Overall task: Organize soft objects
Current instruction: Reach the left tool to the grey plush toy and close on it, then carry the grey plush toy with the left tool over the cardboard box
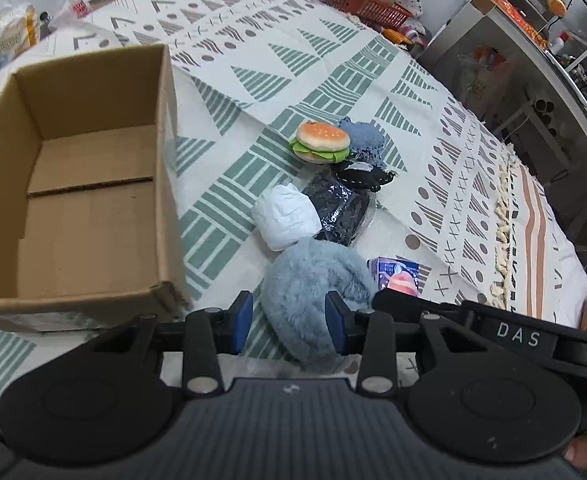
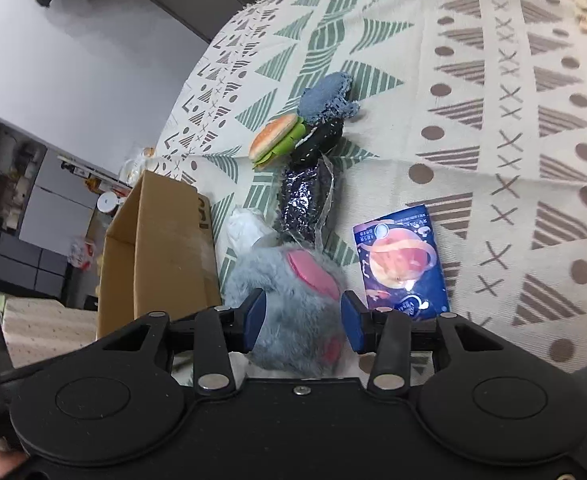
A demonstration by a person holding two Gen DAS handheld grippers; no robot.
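Spread under everything: a woven tablecloth (image 1: pixel 333 60), cream, printed with green striped triangles, brown dots and crosses, tasselled along one edge.

Stood at 9 o'clock in the left wrist view: an open cardboard box (image 1: pixel 169 184), plain brown, square-walled, with only its own bottom flaps and their seam showing inside.

Lay at 6 o'clock, just right of the box: a fluffy grey-blue plush toy (image 1: pixel 309 276), long-furred and rounded, with pink patches showing in the right wrist view.

Straddled by both tools. Left gripper (image 1: pixel 289 320) held apart, blue pads either side of the fur, a gap visible at the left pad. Right gripper (image 2: pixel 304 320) also set wide around the same plush, pads against the fur; cannot tell whether squeezing or merely touching.

Beyond the plush, toward 12 o'clock and touching it: a crinkled white soft bundle (image 1: pixel 287 218), beside a dark glittery packet in clear wrap (image 1: pixel 339 208).

At 3 o'clock of the plush, flat on the cloth: a glossy navy tissue pack (image 2: pixel 403 260) with an orange swirl print.

Farther toward 12 o'clock, clustered together: a squishy burger toy (image 1: pixel 320 142) with green lettuce frill, a blue knitted piece (image 1: pixel 367 140), and a black stitched item (image 1: pixel 367 176), kind unclear.
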